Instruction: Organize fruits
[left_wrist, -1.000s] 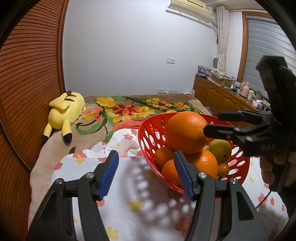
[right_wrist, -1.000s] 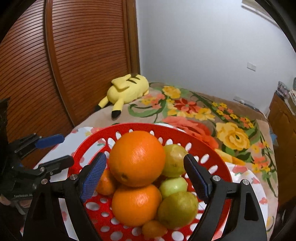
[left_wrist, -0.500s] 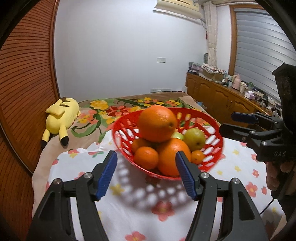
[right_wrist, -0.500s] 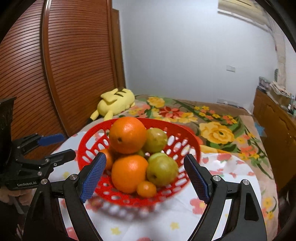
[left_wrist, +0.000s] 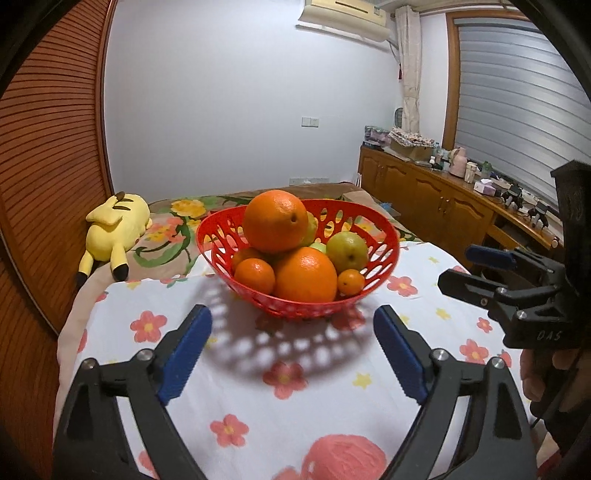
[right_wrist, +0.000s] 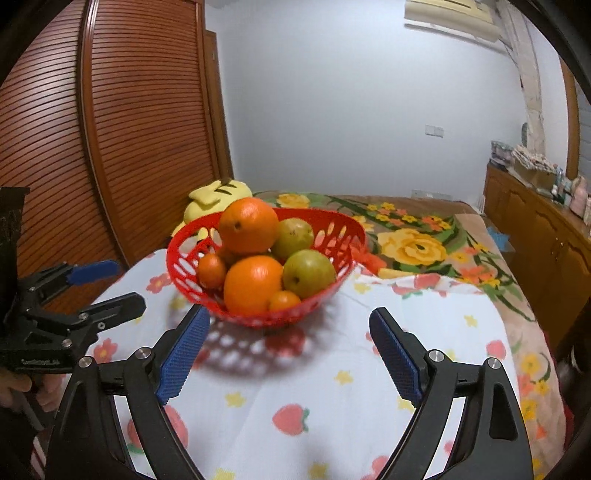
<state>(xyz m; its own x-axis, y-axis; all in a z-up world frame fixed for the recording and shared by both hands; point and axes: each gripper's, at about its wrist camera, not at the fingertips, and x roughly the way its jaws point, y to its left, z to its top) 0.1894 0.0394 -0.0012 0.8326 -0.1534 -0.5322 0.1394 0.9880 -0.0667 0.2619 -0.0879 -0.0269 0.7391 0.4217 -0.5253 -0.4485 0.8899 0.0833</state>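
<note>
Red perforated plastic fruit basket (left_wrist: 384, 240): stands upright on a white cloth printed with pink flowers and strawberries (left_wrist: 288, 398), toward the cloth's far edge, roughly midway between its left and right sides. The cloth lies over a bed with a beige floral cover (right_wrist: 424, 236).

Contents, heaped: one large orange (left_wrist: 275, 220) on top of the pile; a second large orange (left_wrist: 306, 275) below it at the near side; a medium orange (left_wrist: 255, 275) just beside that on the left; a small orange, possibly a mandarin (left_wrist: 351, 282), against the near right wall; a green-yellow round fruit (left_wrist: 347, 247) at the right, and more greenish fruit behind the top orange, largely hidden.

Left gripper, black with blue ribbed pads (left_wrist: 291, 354): jaws have just been opening and stand wide, nothing between them but bare cloth; short of the basket, not touching it.

Right gripper, same make (right_wrist: 288, 354): jaws wide, empty, likewise short of the basket over the cloth's near part. A hand (left_wrist: 539, 373) holds its grip.

Yellow plush toy with black-tipped ears (left_wrist: 112, 225): lies on the bed cover beyond the cloth's far left corner, by the slatted wooden wardrobe doors (right_wrist: 110, 129).
</note>
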